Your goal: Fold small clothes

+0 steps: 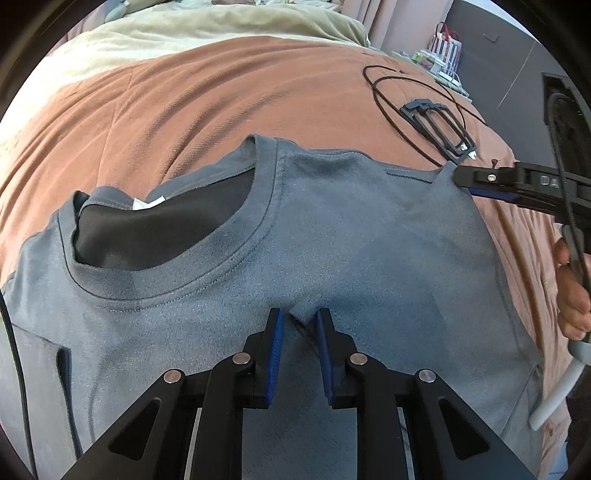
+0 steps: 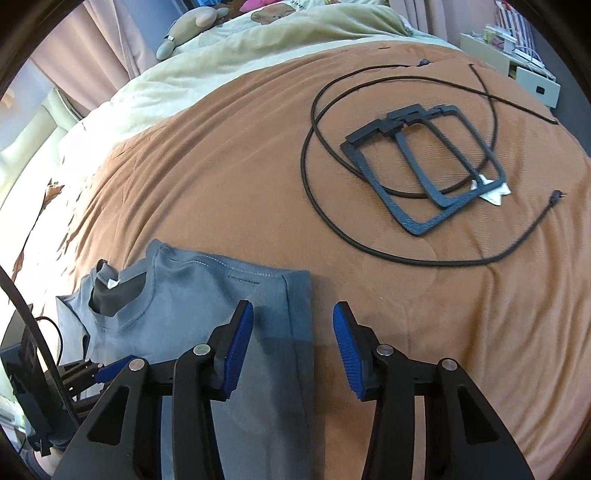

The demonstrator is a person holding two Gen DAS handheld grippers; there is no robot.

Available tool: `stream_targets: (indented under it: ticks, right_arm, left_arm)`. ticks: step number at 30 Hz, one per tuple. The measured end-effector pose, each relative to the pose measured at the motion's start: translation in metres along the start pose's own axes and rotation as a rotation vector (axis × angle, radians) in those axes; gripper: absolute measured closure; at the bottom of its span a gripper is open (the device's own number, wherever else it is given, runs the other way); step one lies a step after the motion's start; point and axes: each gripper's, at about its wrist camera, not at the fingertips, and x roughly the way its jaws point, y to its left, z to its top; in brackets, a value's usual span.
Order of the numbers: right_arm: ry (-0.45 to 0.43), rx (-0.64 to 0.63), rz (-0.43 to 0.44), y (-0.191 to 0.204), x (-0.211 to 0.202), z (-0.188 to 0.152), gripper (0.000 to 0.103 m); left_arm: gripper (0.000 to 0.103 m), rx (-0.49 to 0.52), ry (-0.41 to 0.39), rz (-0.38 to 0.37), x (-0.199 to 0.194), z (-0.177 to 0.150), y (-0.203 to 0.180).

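Note:
A grey-blue T-shirt (image 1: 332,221) lies flat on the orange-brown bedspread (image 1: 221,92), its neck opening toward the upper left with a white label inside. My left gripper (image 1: 299,314) is shut on a small pucker of the shirt's cloth just below the collar. In the right wrist view the shirt (image 2: 184,295) shows a folded right-hand edge. That edge runs between the blue pads of my right gripper (image 2: 293,314), which stands open and does not press on the cloth. From the left wrist view the right gripper (image 1: 461,181) sits at the shirt's far right corner, with a hand (image 1: 572,295) behind it.
A looped black cable (image 2: 314,177) and two stacked black frames (image 2: 424,173) lie on the bedspread (image 2: 221,184) to the right, beyond the shirt. A pale green blanket (image 2: 258,48) and a plush toy (image 2: 192,26) are at the head end. Shelves with boxes (image 2: 524,66) stand at the far right.

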Motion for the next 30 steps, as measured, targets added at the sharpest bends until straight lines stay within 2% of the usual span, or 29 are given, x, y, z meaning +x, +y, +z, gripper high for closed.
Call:
stream_targets:
  ticks: [5, 7, 10, 13, 16, 21, 23, 25, 30]
  right_arm:
    - [0.009, 0.004, -0.004, -0.003, 0.019, 0.005, 0.076]
    - [0.013, 0.013, 0.004, -0.005, 0.023, 0.006, 0.087]
    - [0.005, -0.001, -0.030, -0.006, 0.026, 0.006, 0.093]
    - [-0.014, 0.002, -0.059, -0.007, 0.025, 0.005, 0.095]
    - [-0.027, 0.031, -0.099, -0.012, 0.026, 0.003, 0.095]
    - [-0.017, -0.001, -0.138, -0.007, 0.035, -0.001, 0.094]
    - [-0.011, -0.002, -0.160, -0.005, 0.030, -0.002, 0.084]
    - [-0.039, -0.014, -0.180, -0.005, 0.015, -0.001, 0.069]
    - [-0.097, -0.067, -0.146, 0.003, -0.025, -0.015, 0.069]
  left_arm:
    - [0.083, 0.011, 0.003, 0.004, 0.000, 0.001, -0.001]
    - [0.083, 0.014, 0.004, 0.005, 0.001, 0.001, -0.002]
    - [0.083, 0.025, 0.002, 0.012, 0.001, 0.002, -0.004]
    - [0.083, 0.052, -0.010, 0.019, 0.000, 0.005, -0.009]
    - [0.083, 0.029, -0.033, 0.035, -0.002, 0.012, -0.008]
    - [0.083, -0.006, -0.094, 0.046, -0.013, 0.018, -0.006]
    - [0.083, -0.008, -0.118, 0.037, -0.018, 0.018, -0.008]
    - [0.083, -0.013, -0.134, 0.013, -0.021, 0.018, -0.010]
    - [0.083, 0.005, -0.111, -0.010, -0.018, 0.015, -0.024]
